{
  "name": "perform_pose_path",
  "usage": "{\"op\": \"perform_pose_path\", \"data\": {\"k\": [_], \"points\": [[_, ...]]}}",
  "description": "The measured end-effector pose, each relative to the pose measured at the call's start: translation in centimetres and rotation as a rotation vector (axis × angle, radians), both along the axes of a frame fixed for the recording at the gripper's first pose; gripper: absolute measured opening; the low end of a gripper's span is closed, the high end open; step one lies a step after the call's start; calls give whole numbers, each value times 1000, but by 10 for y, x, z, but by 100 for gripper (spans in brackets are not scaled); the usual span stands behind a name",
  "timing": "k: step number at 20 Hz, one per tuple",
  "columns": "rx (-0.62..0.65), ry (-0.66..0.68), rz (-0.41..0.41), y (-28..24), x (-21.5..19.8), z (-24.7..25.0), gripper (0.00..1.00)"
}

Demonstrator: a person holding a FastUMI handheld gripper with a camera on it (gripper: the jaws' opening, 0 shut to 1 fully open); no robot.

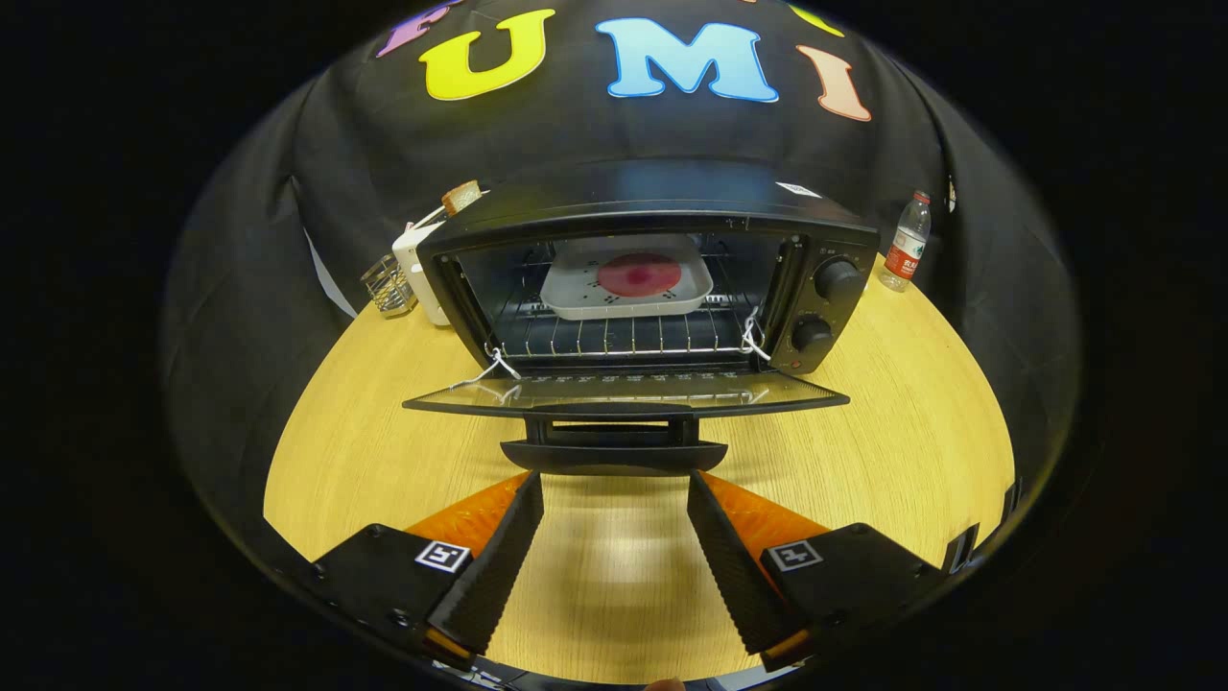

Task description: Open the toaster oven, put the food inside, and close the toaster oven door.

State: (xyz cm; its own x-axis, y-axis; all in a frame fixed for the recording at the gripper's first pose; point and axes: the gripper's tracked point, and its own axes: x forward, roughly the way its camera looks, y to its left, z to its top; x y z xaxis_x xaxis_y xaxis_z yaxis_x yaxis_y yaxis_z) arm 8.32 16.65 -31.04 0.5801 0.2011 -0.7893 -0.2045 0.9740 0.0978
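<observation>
Step in hand: the toaster oven stands open and the food is already inside, so the judgement is that only the closing of the door is left.
Gripper: the gripper has its fingers spread apart with nothing between them, their tips just short of the door handle and touching nothing.
Oven door: the glass door hangs fully down, lying flat and level out toward the gripper, with its handle at the leading edge.
Food: a round reddish piece lies on a white tray, which rests on the wire rack toward the back of the cavity.
Oven place: it sits toward the far edge of the wooden table, centred, front facing the gripper.
Next move: it likely calls for getting the fingers under or onto the handle and swinging the door upward until it meets the oven front; the white cords tied at both lower corners of the opening could get pinched.
Knobs: two dark dials sit on the panel at the oven's right side.
Other things: a plastic bottle stands near the table's far right edge; a wire holder and a white box stand by the far left edge.
Writing: the bottle carries a red label and the oven top a small white sticker; neither can be read, and the marks beside the dials are too small.
</observation>
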Motion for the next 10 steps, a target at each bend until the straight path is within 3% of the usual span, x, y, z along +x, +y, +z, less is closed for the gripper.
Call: {"op": "perform_pose_path", "data": {"k": [10], "points": [[-8, -117, 8, 2, 21, 30, 96]]}}
